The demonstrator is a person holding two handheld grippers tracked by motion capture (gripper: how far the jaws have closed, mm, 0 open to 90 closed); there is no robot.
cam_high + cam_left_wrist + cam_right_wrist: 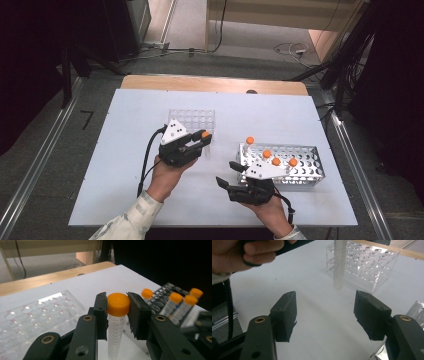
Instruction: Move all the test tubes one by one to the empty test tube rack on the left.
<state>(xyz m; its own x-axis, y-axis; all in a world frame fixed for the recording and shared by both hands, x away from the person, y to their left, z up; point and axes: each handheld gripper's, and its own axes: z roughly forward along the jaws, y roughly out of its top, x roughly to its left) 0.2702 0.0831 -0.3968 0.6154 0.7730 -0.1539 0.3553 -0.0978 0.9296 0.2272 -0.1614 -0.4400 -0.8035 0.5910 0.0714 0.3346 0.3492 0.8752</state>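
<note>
My left gripper (204, 138) (118, 312) is shut on an orange-capped clear tube (116, 325) (205, 134), held upright above the white table next to the clear acrylic rack (192, 120) (30, 322). The tube's lower end (339, 265) hangs in front of that clear rack (364, 262) in the right gripper view. My right gripper (227, 173) (329, 315) is open over bare table, left of the metal rack (307, 172). That metal rack holds several orange-capped tubes (267, 154) (175, 302).
The white table top (130, 150) ends in a wooden strip (215, 84) at the far side. Dark stands and cables lie on the floor beyond. A hand (242, 255) holding the left gripper fills the upper left of the right gripper view.
</note>
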